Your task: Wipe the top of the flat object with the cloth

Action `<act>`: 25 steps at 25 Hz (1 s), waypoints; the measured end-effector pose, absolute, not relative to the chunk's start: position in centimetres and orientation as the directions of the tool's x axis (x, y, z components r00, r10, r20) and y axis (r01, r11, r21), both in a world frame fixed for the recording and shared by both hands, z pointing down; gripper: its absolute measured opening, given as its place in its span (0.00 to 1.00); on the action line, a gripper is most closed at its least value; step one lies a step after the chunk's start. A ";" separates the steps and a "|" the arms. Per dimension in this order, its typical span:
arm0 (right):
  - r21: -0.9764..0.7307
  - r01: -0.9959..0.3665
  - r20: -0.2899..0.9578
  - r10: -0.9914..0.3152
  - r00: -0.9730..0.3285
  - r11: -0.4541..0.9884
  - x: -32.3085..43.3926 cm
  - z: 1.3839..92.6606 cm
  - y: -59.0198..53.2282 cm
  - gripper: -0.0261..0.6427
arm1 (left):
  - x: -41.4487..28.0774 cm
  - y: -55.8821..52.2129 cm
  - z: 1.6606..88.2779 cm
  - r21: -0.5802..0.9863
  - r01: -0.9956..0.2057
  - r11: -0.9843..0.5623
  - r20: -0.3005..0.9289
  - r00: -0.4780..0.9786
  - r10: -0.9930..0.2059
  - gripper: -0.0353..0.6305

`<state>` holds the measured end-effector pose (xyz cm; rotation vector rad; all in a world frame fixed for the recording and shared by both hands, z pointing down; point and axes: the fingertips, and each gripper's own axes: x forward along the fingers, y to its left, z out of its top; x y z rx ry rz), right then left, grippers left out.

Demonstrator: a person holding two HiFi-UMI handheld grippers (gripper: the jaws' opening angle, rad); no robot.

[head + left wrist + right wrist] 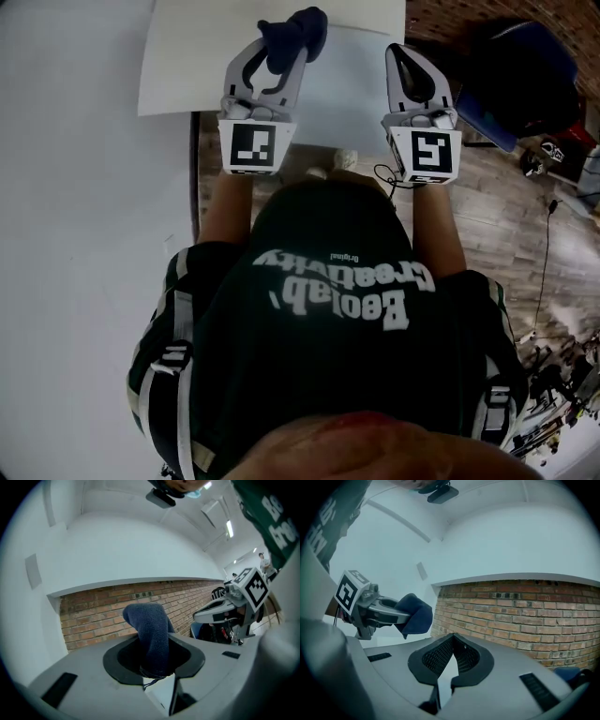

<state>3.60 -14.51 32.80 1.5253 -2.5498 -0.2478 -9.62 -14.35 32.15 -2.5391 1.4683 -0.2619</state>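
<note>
My dark green shirt (328,356) is closest, and my two arms reach out past it. My left gripper (279,58) has its fingers squeezed tight on the dark blue cloth (295,33), which pokes out past the tips. My right gripper (403,61) is near it, fingers pressed together with nothing in them. The flat white board (206,56) lies under both sets of fingers. I cannot tell if the cloth touches it. A blue bag (525,75) sits off to the right of my right fingers.

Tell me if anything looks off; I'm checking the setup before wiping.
Nothing is spilled or damaged. Only the dark blue cloth stands out: it sits bunched in the left tool, not spread flat.
</note>
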 end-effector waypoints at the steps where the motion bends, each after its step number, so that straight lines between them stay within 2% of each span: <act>1: 0.218 -0.854 0.050 -0.879 -0.474 0.473 3.9 32.6 -15.5 0.03 | -9.4 -15.1 32.0 -0.264 -0.836 -0.481 0.064 0.482 -0.874 0.23; 9: 0.168 -0.841 0.054 -0.857 -0.512 0.513 4.4 31.6 -19.1 0.03 | -9.8 -18.2 30.8 -0.292 -0.856 -0.425 0.111 0.412 -0.905 0.23; 25: 0.182 -0.869 0.087 -0.888 -0.452 0.460 4.6 32.5 -23.6 0.03 | -11.1 -23.8 36.2 -0.272 -0.820 -0.503 0.224 0.454 -0.862 0.23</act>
